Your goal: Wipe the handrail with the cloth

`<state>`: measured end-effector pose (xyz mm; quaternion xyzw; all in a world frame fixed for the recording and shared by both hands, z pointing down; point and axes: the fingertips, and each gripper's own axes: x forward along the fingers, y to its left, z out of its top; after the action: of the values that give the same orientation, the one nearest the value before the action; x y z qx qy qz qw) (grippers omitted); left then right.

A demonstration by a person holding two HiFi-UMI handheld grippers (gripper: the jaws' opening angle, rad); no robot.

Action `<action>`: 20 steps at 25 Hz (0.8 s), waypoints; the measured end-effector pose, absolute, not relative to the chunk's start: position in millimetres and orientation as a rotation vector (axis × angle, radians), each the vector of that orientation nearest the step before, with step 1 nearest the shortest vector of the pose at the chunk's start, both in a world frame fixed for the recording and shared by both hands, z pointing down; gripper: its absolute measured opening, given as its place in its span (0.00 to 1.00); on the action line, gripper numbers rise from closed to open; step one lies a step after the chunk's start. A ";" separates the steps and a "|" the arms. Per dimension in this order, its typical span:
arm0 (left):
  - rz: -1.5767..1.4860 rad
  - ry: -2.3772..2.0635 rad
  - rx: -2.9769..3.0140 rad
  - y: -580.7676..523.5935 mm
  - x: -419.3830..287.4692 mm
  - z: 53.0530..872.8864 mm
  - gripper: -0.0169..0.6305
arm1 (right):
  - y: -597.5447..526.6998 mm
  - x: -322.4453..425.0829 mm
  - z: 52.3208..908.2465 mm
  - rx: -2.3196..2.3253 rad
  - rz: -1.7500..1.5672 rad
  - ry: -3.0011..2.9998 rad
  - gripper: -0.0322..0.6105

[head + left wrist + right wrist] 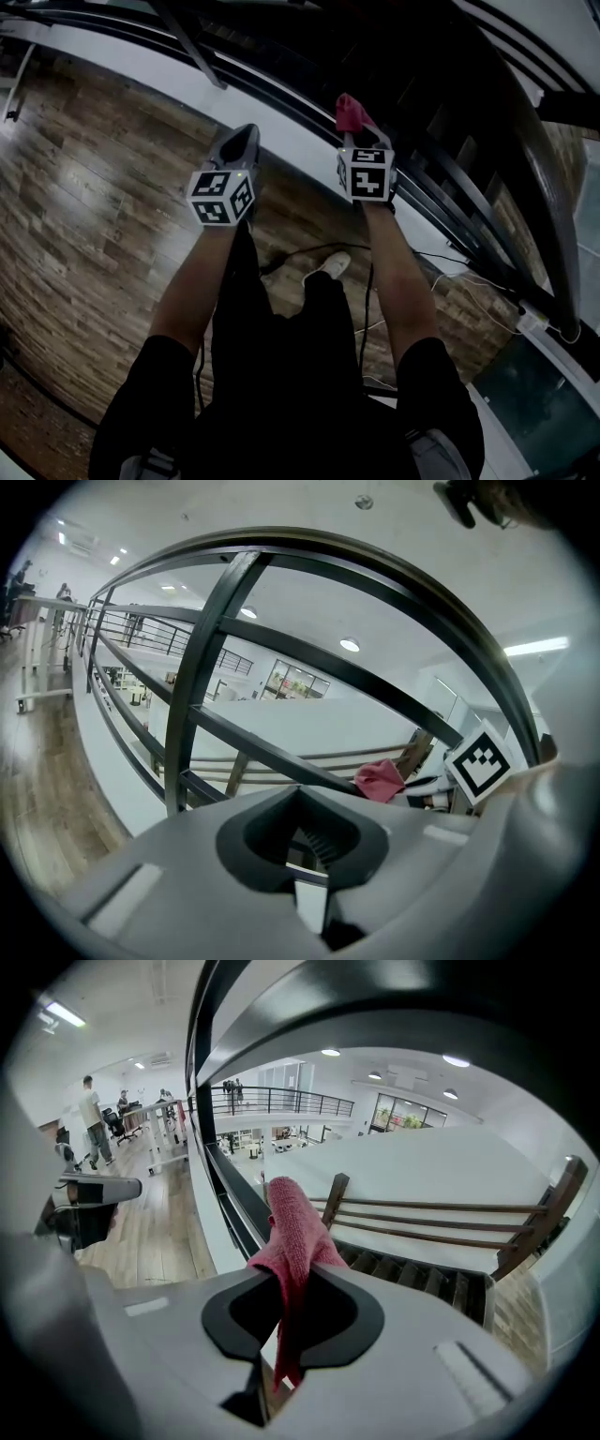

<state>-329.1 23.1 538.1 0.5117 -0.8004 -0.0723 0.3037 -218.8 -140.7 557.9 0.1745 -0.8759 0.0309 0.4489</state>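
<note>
Person's forearms: closest to me, both stretched forward over the wooden floor [94,197], one tool in each fist.
Right hand-held gripper [356,131]: jaws clamped together on the cloth [296,1237], which they pinch at a fold. One end stands up above the jaws and a tail hangs down through them.
Cloth: red and crumpled, held in the air in front of the lower bars of the railing. I see it touching nothing but the jaws.
Left hand-held gripper [246,139]: jaws together with nothing between them, held level beside the right one and a little apart from it.
Handrail [548,197]: the broad dark top bar, curving above and beyond both tools. In the right gripper view it arches overhead, well clear of the cloth.
Step in hand: as I judge it, the approach. The cloth is gripped but no wiping contact is made yet.
Next move calls for: raising the right tool until the standing end of the cloth presses on the rail's top face, then drawing it along the curve.
</note>
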 end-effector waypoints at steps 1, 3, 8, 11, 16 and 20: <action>-0.188 -2.121 1.355 25.0 -332.9 538.3 0.03 | -137.9 -223.0 557.9 0.426 0.076 -2.165 0.11; -0.191 -2.123 1.352 28.0 -342.5 537.8 0.03 | -132.4 -232.0 559.1 0.416 0.072 -2.158 0.11; -0.214 -2.134 1.328 40.0 -366.0 538.1 0.03 | -121.3 -255.0 563.4 0.396 0.060 -2.147 0.11; -0.212 -2.134 1.306 49.8 -376.6 542.4 0.03 | -113.9 -270.2 564.1 0.380 0.058 -2.149 0.11; -0.224 -2.153 1.265 66.0 -395.4 545.0 0.03 | -102.3 -294.8 565.5 0.351 0.066 -2.155 0.11; -0.241 -2.167 1.234 75.4 -410.1 545.9 0.03 | -96.3 -312.7 566.7 0.332 0.105 -2.155 0.11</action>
<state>-410.1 75.4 545.9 0.4678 -0.8216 -0.0914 0.3128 -312.7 -96.3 566.7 0.1351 -0.8759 0.0427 0.4612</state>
